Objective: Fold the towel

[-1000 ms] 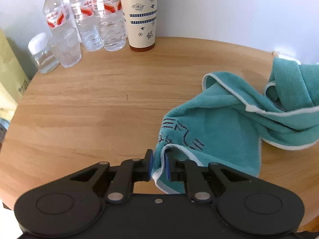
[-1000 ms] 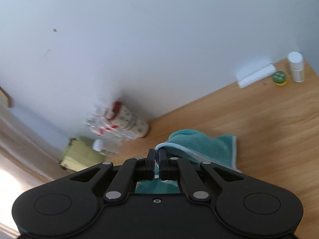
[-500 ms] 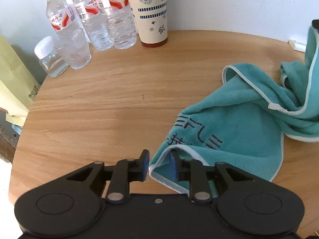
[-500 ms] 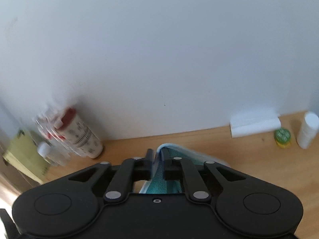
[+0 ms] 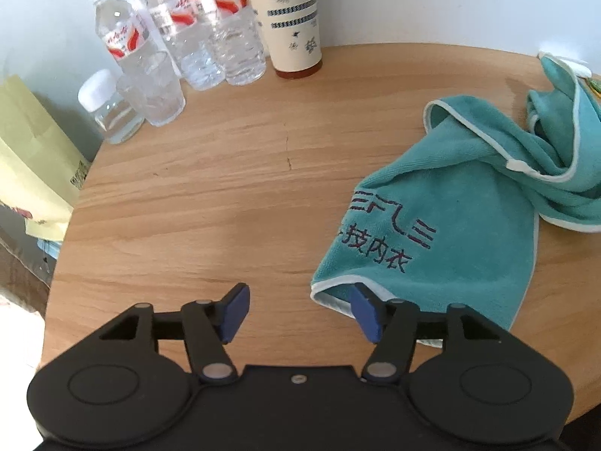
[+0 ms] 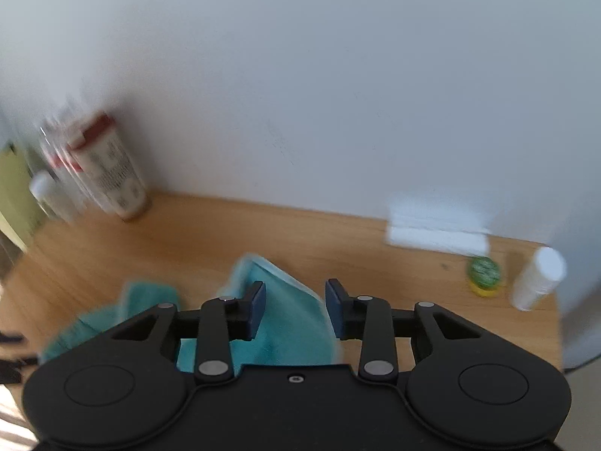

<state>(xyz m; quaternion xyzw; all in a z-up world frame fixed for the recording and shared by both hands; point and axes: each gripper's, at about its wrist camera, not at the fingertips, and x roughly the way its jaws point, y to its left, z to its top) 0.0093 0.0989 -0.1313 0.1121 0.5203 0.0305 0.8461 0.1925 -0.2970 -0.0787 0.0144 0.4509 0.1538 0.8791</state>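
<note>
My left claw [image 5: 300, 310] stood over the near edge of the wooden bench [image 5: 225, 188], its jaws apart and opening. The teal towel [image 5: 443, 225] lay rumpled on the bench to the right in that view, its white-trimmed near corner reaching in beside the right-hand blue pad [image 5: 366, 314]. I could not tell whether that pad touched the cloth, but the jaws were not clamped on it. The towel's embroidered lettering faced up, and its far part was bunched in folds toward the bench's right edge.

My right claw [image 6: 295, 310] also had its jaws apart and opening, with a raised fold of the towel [image 6: 285, 319] between the pads, neither pad pressing on it. That view was blurred.

At the back by the wall stood water bottles [image 5: 203, 37], a patterned cup with a red lid [image 5: 293, 26] and a small clear jar [image 5: 109, 109]. On the far right side of the bench I saw a white bottle [image 6: 539, 278] and a small green-topped thing [image 6: 483, 272].
</note>
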